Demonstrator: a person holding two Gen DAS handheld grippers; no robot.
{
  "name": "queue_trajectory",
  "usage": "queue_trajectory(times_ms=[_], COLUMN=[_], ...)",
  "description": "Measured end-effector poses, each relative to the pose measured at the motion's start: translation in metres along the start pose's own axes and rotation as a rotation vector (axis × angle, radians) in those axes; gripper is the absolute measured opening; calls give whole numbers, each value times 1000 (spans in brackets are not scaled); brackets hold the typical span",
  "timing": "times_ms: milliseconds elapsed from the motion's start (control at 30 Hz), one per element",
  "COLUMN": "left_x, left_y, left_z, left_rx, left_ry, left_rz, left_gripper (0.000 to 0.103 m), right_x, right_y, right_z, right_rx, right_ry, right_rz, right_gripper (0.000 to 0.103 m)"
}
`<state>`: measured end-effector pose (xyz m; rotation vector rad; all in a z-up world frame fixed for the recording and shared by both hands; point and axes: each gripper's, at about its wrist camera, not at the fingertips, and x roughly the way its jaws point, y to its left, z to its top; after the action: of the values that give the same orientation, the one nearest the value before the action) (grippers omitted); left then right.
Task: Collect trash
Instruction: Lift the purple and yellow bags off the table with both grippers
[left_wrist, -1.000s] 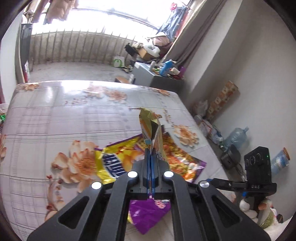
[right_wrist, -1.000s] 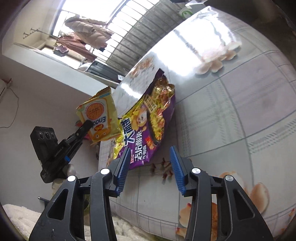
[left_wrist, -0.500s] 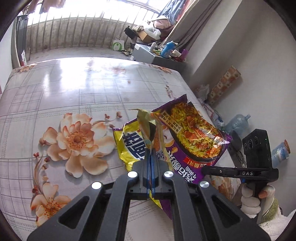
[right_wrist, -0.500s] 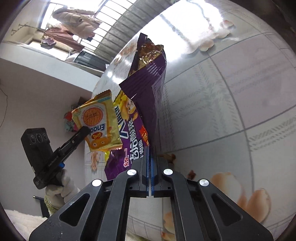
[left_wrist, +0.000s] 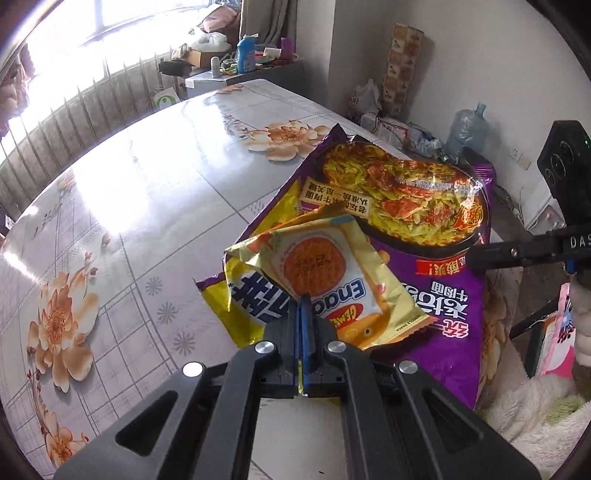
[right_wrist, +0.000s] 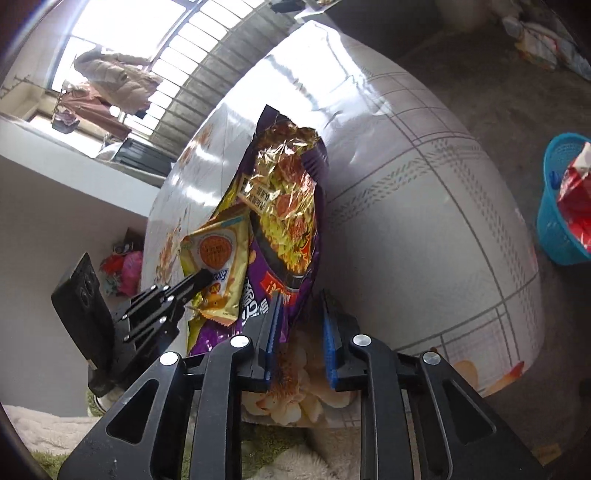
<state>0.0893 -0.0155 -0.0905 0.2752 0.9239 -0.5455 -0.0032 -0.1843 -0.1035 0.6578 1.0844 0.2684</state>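
My left gripper (left_wrist: 304, 301) is shut on a yellow snack wrapper (left_wrist: 332, 273), holding it just over the purple noodle bag (left_wrist: 424, 221). That bag lies at the table's near corner, partly past the edge. In the right wrist view the purple noodle bag (right_wrist: 288, 206) rises from between the fingers of my right gripper (right_wrist: 301, 295). Its jaws are opening; the bag leans on the left pad and the right pad stands clear of it. The left gripper (right_wrist: 201, 277) with the yellow snack wrapper (right_wrist: 218, 258) is just to the bag's left.
The table (left_wrist: 147, 192) has a glossy floral cover and ends close to the grippers. A blue basket (right_wrist: 554, 229) with a red wrapper inside stands on the floor to the right. A water jug (left_wrist: 467, 127) and clutter line the wall.
The left gripper rolled and moved with the yellow wrapper to the purple bag. The right gripper shut on that bag, tilted it up, and has now parted its jaws.
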Motion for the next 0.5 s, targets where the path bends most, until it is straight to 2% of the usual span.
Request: queue_trajectory(times_ms=[100, 500], left_x=[0, 6], left_y=[-2, -7], left_z=[0, 5], left_rx=[19, 21], left_ry=[4, 7], left_rz=[16, 17], left_gripper=[0, 0], right_x=[4, 22], right_y=[4, 29], right_z=[4, 10], right_rx=[33, -8], right_ry=[-31, -74], right_rz=[24, -50], right_gripper=[33, 33])
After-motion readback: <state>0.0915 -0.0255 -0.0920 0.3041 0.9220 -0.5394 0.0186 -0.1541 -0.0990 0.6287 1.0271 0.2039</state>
